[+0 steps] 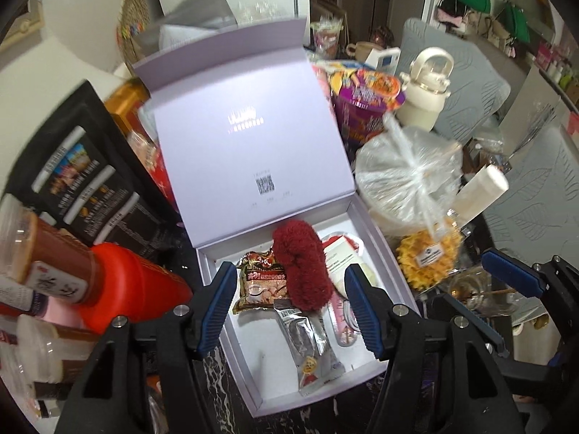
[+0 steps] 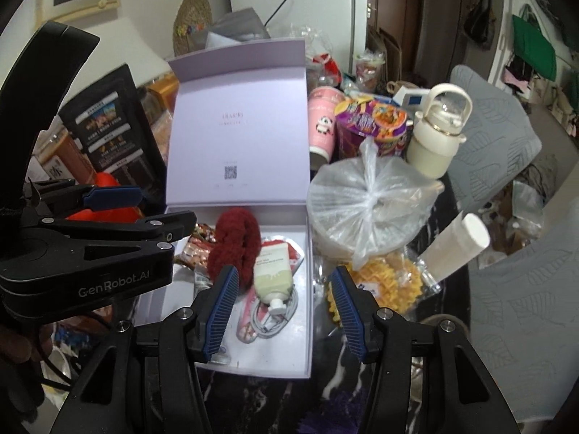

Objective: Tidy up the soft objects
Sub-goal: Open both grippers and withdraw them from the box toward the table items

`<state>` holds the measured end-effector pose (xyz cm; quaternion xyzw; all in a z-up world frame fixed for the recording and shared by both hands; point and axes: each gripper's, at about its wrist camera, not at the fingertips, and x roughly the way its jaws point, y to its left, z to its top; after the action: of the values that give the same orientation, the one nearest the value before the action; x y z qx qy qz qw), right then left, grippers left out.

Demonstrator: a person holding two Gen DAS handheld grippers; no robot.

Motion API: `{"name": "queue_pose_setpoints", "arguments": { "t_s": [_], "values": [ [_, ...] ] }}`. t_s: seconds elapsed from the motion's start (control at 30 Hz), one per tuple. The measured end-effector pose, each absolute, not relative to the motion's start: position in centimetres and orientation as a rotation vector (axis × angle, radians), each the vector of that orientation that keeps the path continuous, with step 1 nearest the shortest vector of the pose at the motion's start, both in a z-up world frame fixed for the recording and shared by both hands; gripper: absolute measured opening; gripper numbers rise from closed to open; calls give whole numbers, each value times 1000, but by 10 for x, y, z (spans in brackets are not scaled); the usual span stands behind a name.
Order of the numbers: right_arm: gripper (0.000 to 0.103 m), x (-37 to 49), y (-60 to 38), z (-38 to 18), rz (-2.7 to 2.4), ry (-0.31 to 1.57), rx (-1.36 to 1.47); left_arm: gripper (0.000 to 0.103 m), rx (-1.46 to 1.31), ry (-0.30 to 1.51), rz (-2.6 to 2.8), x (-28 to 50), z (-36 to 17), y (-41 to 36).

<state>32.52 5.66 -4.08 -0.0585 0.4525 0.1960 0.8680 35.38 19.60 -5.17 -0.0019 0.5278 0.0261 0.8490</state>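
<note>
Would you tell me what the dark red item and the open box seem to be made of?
Dark red item: apparently fuzzy chenille or fleece fabric, with a matte, tufted pile. Open box: probably rigid card, pale lilac with a smooth satin finish; the lid shows a soft glare and stands stiffly upright.

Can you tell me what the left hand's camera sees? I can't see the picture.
An open lilac box holds a fuzzy red scrunchie, snack packets and a tube. The left tool hangs open above it, holding nothing, with clutter all around.
</note>
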Motion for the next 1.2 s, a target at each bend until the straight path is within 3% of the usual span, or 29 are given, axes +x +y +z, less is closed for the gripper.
{"name": "queue_pose_setpoints", "arguments": {
  "t_s": [0.53, 1.0, 1.07, 1.2],
  "values": [
    [58, 270, 27, 46, 389, 757, -88, 61, 0, 911, 49, 297, 50, 180],
    [64, 195, -10, 80, 396, 664, -77, 61, -4, 815, 43, 224, 94, 148],
    [67, 183, -18, 83, 397, 657, -75, 67, -3, 811, 44, 211, 96, 141],
    [72, 162, -34, 86, 396, 644, -71, 68, -9, 804, 48, 192, 98, 131]
  ]
}}
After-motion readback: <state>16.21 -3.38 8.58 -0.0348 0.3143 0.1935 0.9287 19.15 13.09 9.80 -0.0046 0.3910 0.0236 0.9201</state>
